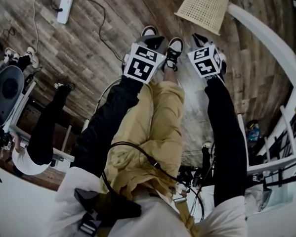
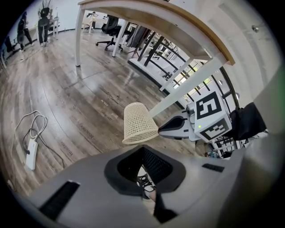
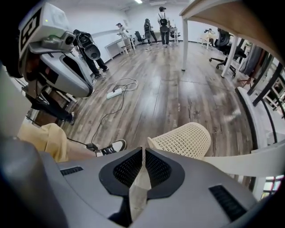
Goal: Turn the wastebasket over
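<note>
Both closed: left gripper [image 2: 142, 148], right gripper [image 3: 143, 151]; wastebasket [image 2: 137, 122] rim-down.

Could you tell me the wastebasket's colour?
The wastebasket is cream, open lattice; best in the left gripper view.

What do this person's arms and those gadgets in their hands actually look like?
Both arms are in black sleeves under a white top. The left gripper and right gripper are pale grey moulded shells with two black, grid-textured pads. Each carries a white cube printed with black square markers and showing a small green light.
</note>
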`<state>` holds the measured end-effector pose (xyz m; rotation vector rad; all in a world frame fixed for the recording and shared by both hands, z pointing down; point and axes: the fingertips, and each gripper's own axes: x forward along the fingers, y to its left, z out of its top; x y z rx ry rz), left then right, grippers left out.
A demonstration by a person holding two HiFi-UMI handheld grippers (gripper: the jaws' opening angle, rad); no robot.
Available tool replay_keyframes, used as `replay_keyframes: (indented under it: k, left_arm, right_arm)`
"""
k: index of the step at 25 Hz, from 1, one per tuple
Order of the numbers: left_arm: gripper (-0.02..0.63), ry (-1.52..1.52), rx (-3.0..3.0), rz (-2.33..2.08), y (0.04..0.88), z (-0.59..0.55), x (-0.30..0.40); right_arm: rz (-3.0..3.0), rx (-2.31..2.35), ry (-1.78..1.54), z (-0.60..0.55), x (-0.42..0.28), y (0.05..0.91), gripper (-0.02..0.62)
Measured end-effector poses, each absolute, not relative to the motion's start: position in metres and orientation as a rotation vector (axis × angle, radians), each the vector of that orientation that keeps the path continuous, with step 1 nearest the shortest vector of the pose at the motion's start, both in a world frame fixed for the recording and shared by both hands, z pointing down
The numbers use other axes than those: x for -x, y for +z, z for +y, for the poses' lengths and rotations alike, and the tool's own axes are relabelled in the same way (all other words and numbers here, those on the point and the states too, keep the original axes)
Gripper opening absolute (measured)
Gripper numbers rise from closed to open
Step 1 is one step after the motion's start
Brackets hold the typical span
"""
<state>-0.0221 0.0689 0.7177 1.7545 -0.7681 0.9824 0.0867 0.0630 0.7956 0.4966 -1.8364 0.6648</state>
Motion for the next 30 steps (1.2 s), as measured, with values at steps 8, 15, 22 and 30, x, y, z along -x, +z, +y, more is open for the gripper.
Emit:
replay_keyframes:
  k: [8,15,22,30]
  left_arm:
    - [0.002,1.001,-1.757,-0.772,0.746,0.058,0.033]
    - [0.002,1.007,-1.731,-0.771,0.759,0.07,0.044]
    - [0.002,0.986,-1.73,-0.766,0.766,0.07,0.046]
    - [0.002,0.971,-1.712,-0.774,0.771,0.069,0.049]
  right_arm:
    - [-1.739,-0.466,0.669,0.056,-0.101,0.848,0.028]
    - [-1.673,-0.39,0.546,0.055,-0.12,0.876,0.109]
    - [-1.647,-0.284,0.44,0.052,-0.124,0.894,0.112]
    - [-1.631,-0.23,0.383,0.044,-0.118,0.902,0.106]
